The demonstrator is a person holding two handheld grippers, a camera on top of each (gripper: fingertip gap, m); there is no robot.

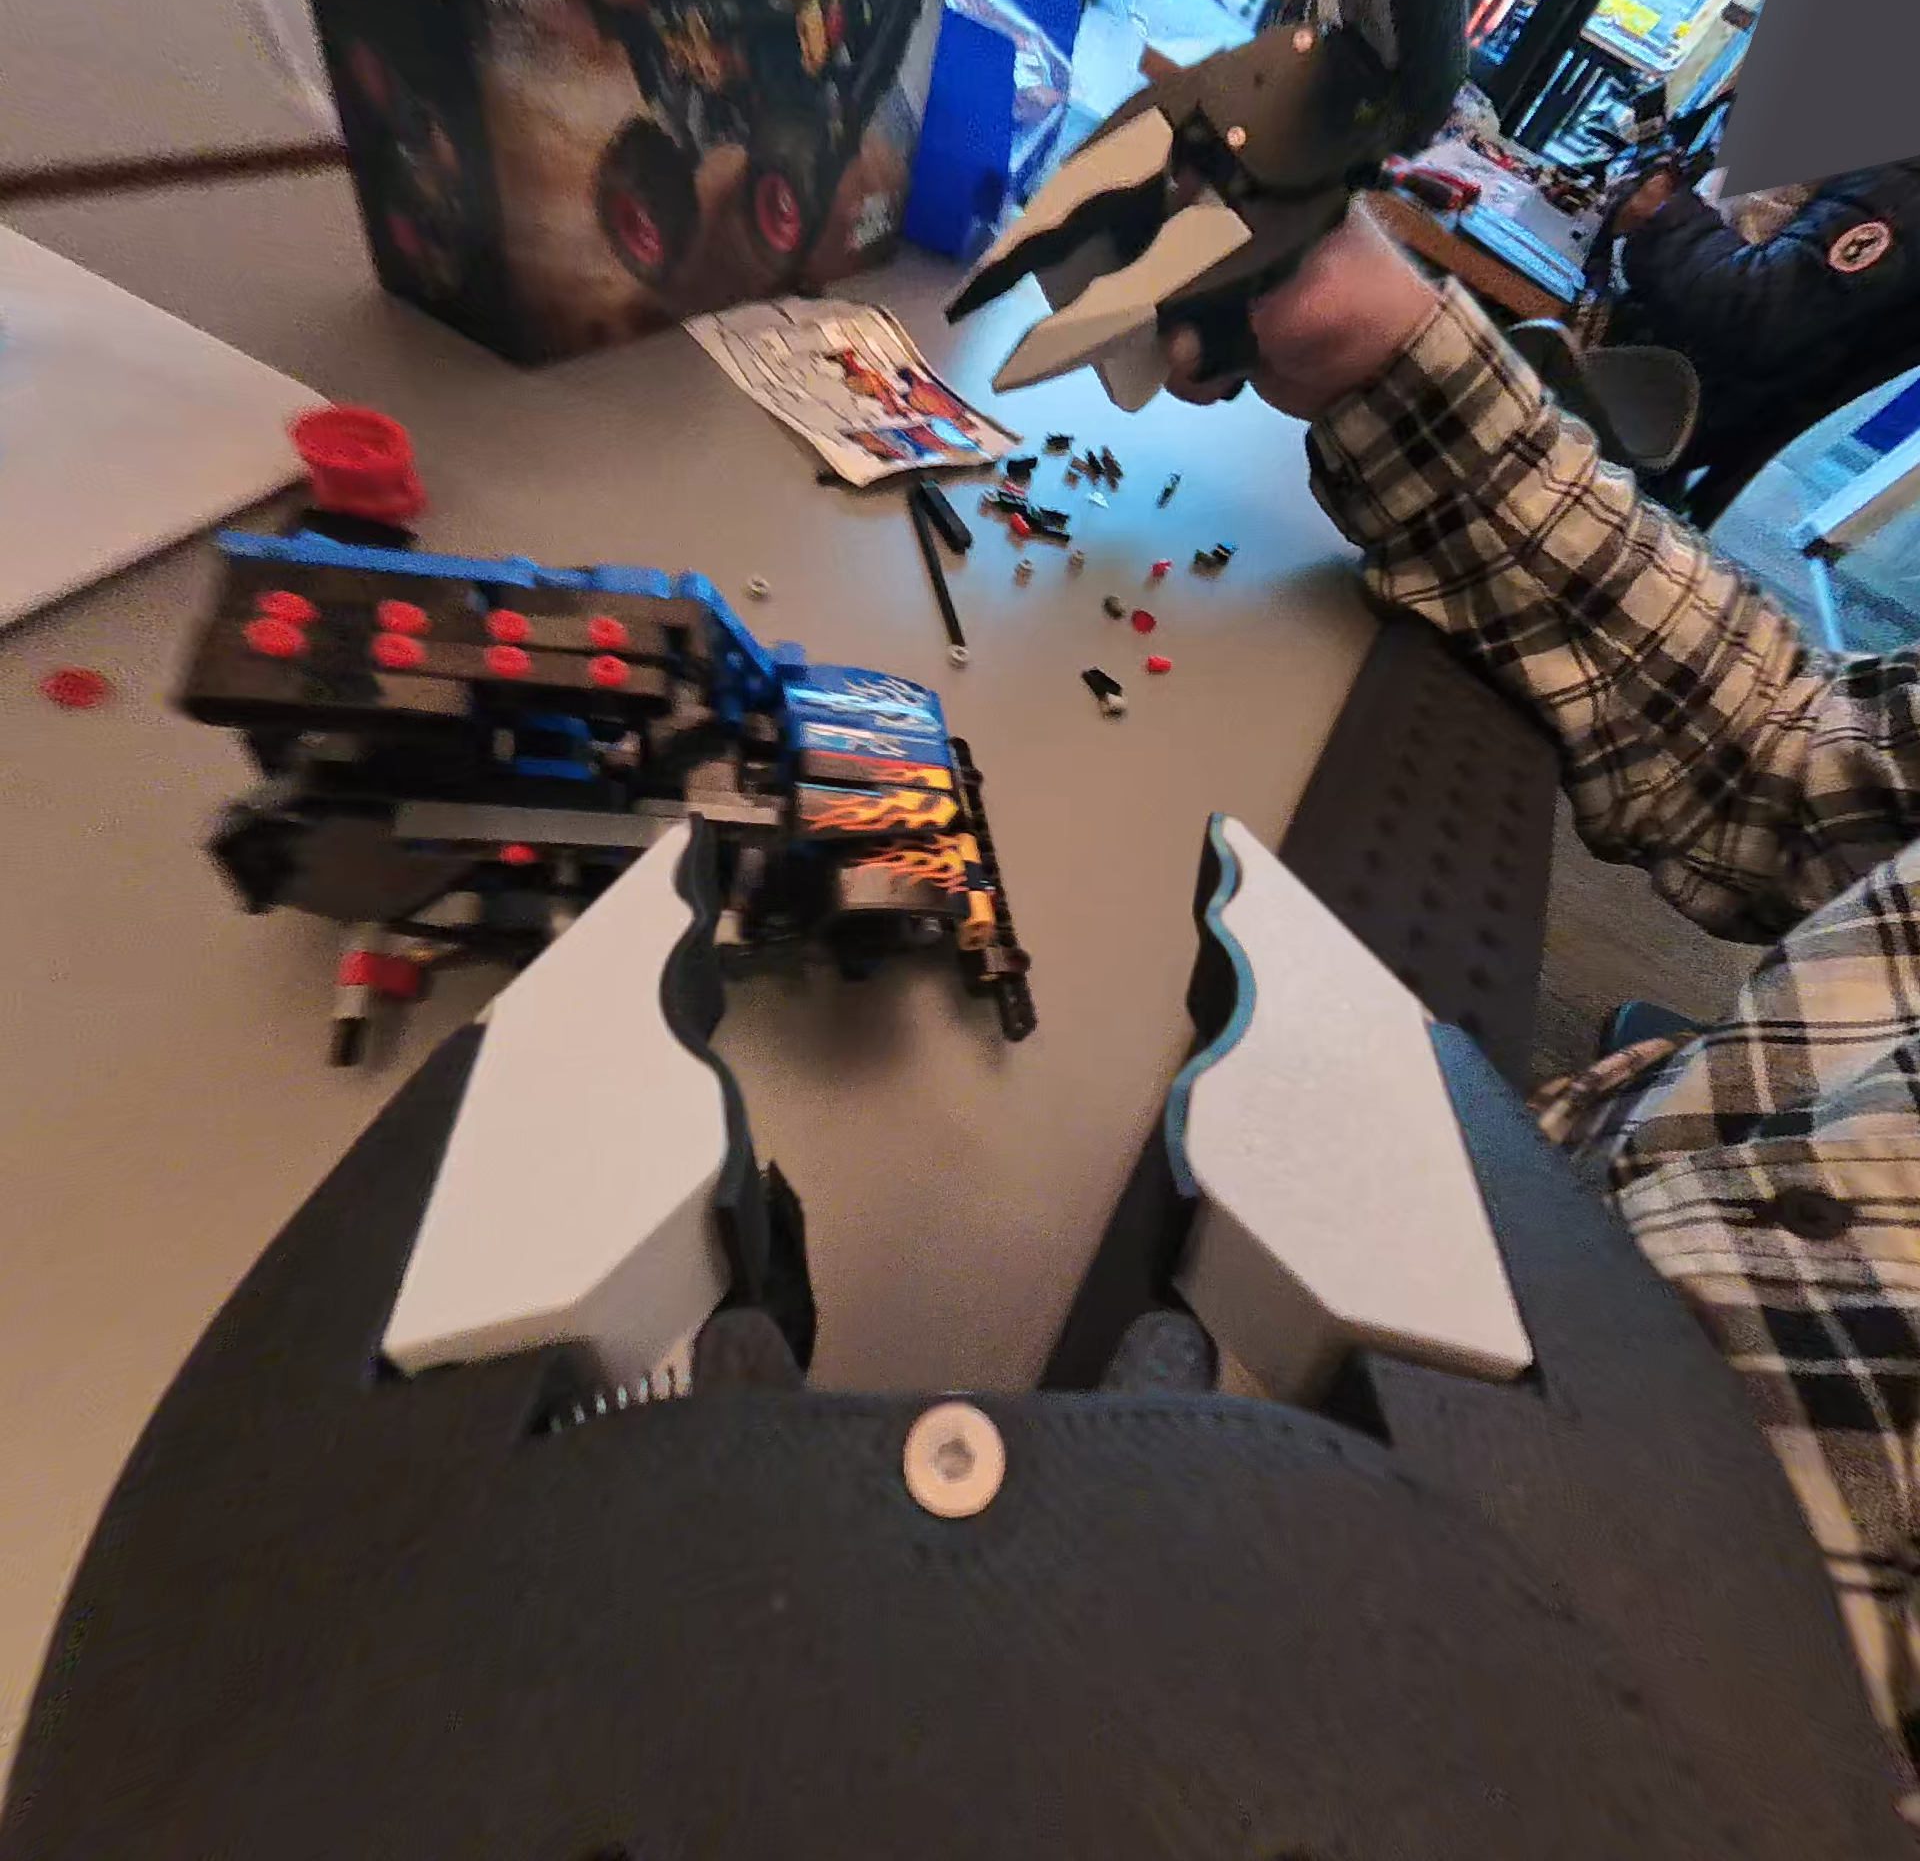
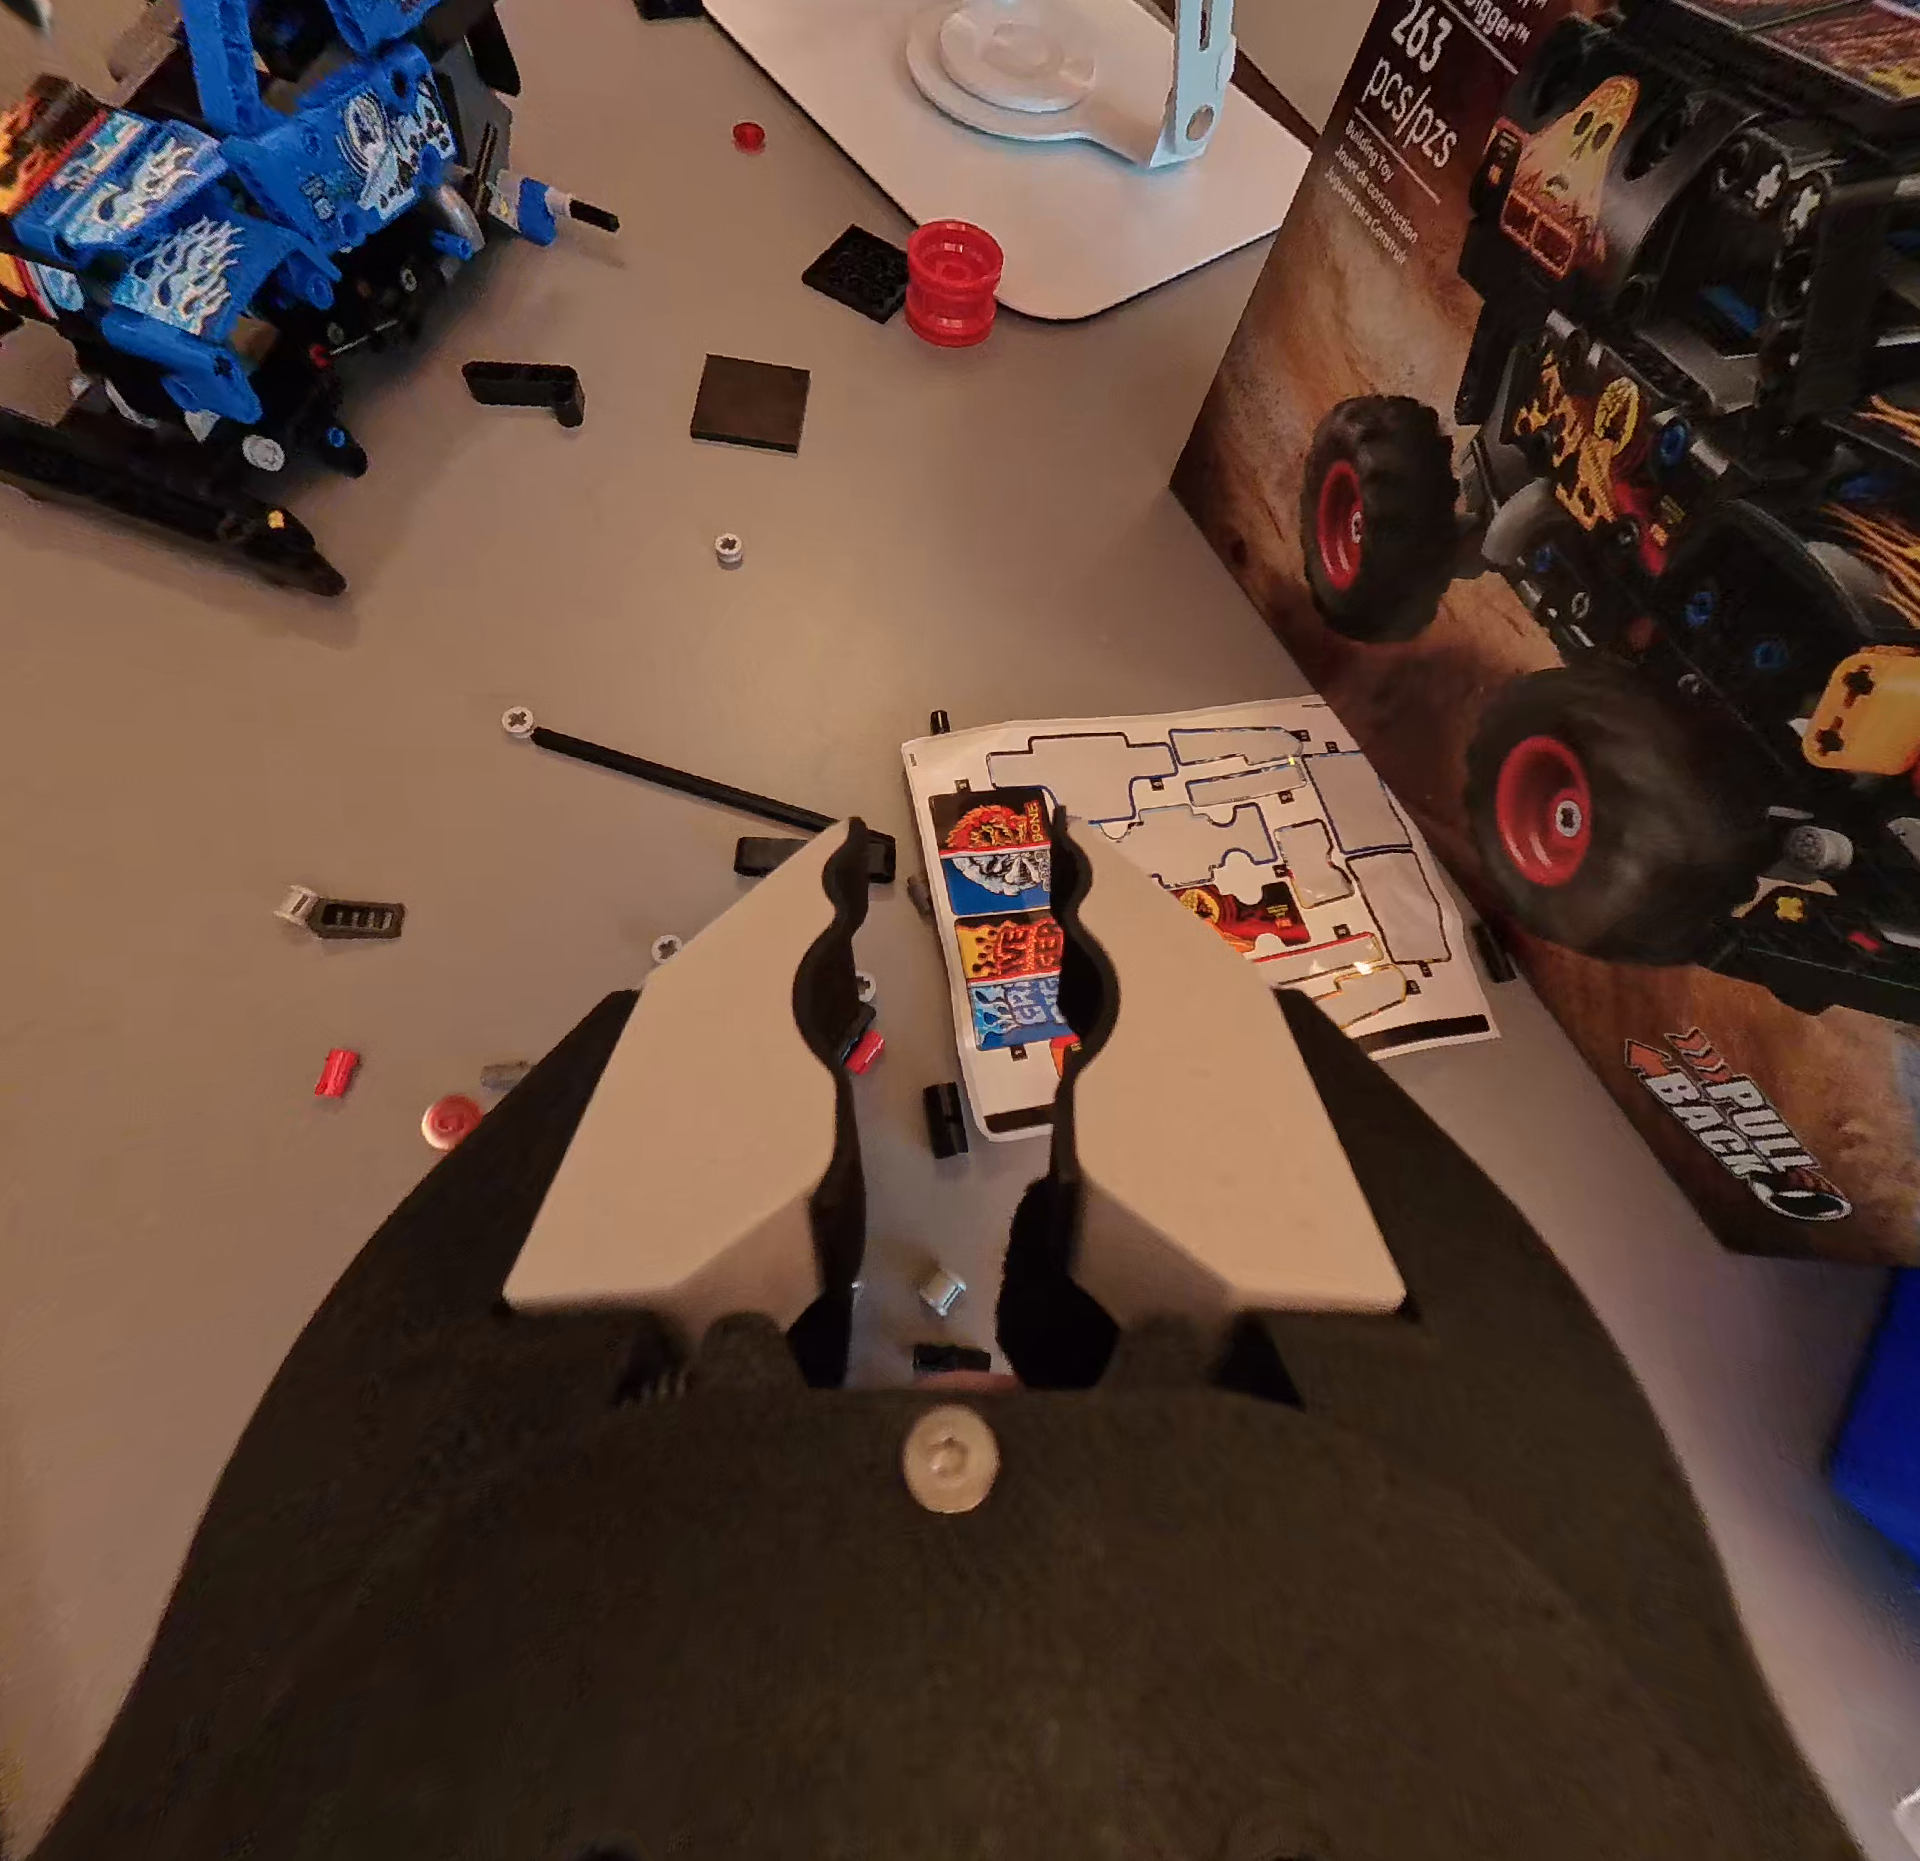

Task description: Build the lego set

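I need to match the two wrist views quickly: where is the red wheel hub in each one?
Left wrist view: red wheel hub at left, behind the truck model, by the white base.
Right wrist view: the hub upper centre, against the white base's front edge.
Shared landmark: the sticker sheet beside the set box.

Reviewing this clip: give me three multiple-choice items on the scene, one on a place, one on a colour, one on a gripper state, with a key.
1. Where does the sticker sheet lie?
A. flat on the table by the set's box
B. on top of the model
C. inside the box

2. What colour is the loose wheel hub beside the white stand base?
A. yellow
B. red
C. green

3. How is the left gripper?
A. shut on an axle
B. open and empty
C. shut on a wheel

Key: 1 A, the sheet rests on the grey table at the box's foot; 2 B, the hub is plainly red; 3 B, its jaws stand wide apart over bare table.
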